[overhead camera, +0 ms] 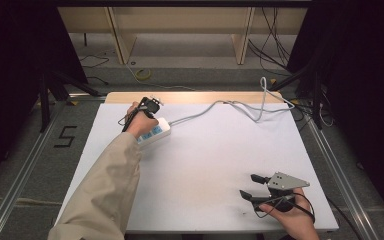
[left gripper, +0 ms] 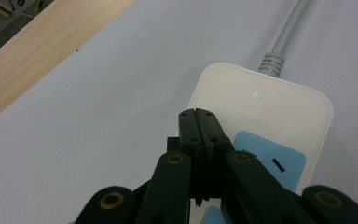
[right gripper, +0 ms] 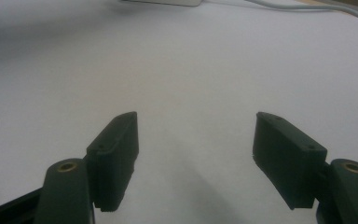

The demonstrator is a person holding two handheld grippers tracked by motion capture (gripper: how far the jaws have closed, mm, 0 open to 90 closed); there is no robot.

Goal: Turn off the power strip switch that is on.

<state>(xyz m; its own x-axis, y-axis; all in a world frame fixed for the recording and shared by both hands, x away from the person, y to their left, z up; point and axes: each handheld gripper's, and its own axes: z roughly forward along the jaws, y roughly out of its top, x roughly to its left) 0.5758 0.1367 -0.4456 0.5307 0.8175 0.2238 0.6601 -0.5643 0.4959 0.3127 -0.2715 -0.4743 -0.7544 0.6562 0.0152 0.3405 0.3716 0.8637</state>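
Left gripper [left gripper: 196,114] sits jaws fully closed over the white power strip [overhead camera: 156,132] at the table's [overhead camera: 205,165] far left, empty, tip seemingly pressing its top. Step looks like working a switch; next probably lift off. Right gripper [right gripper: 196,154] wide open, empty, resting near right.

White table [overhead camera: 205,190] — power strip [overhead camera: 156,133], cable [overhead camera: 215,107]
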